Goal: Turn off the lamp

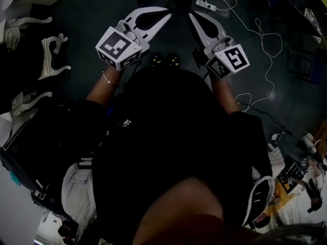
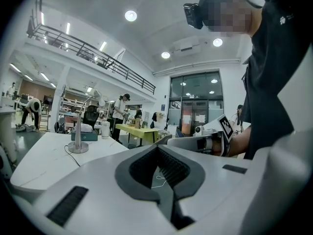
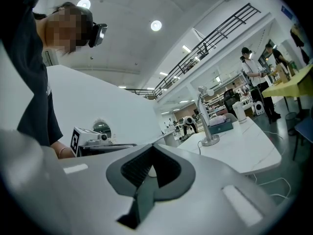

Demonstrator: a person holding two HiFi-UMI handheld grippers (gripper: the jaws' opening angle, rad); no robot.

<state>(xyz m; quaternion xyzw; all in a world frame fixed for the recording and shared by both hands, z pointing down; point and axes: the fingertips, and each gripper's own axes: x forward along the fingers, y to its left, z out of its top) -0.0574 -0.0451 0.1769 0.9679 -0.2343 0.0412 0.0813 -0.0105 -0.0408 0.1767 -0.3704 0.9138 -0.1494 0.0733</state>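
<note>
While both grippers hang level in front of the person's body, the lamp stands well apart from them on the far white table, upright on its round metal base, with a thin cord trailing from that base across the tabletop. The left gripper has its jaws closed together with nothing between them. The right gripper is pinched closed and empty in the same way, and the two tips angle toward each other near the table's near edge.

I cannot tell whether the lamp's head is lit, because the hall is bright and the head is small. The scene therefore fits a stand ahead of a reach for the switch, or a stand back from a lamp already switched off. No switch shows, so where a press would land is unsettled; by my judgement a closed jaw tip would suit a small button.

Just beside the lamp's base on the table sit a teal box and a white jug. Below the grippers the floor is dark, and a white cable loops across it to the right. Beyond lies a tall white hall with round ceiling lights, a railed balcony, a yellow-green table and several people working far off.
</note>
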